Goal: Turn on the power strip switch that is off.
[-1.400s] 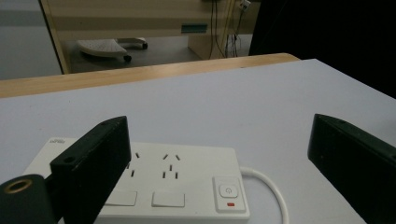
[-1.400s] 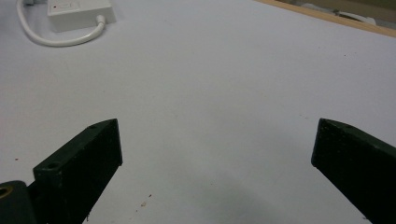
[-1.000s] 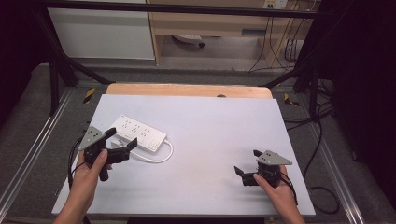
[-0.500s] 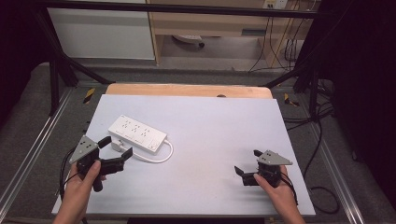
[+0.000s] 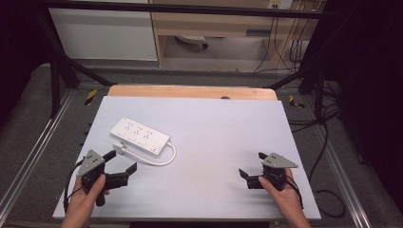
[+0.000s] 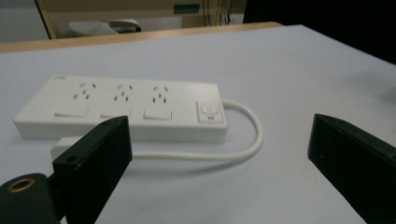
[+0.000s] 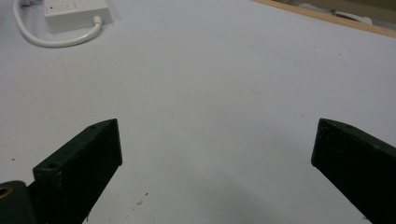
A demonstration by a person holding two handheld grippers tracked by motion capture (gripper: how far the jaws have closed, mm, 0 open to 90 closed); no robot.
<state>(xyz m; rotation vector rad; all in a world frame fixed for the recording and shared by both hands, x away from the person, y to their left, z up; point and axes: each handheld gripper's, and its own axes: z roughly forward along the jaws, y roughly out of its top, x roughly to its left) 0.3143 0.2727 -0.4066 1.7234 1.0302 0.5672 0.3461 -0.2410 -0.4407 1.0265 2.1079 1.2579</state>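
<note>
My left claw is matte black, with a grey three-cornered plate on top and a thin black cable looping off its rear. Through its own camera I see two flat, blocky black jaws; the left one carries a small round hole, and a brass-coloured ring sits in the black body below it. My right claw has the same build: black body, grey plate, dark cable. Its left jaw has two small holes. Both my forearms are bare, without sleeves.

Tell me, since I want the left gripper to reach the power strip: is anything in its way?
Nothing visible blocks the left gripper. Bare table lies before the power strip, though its looped cord and plug lie on the near side.
</note>
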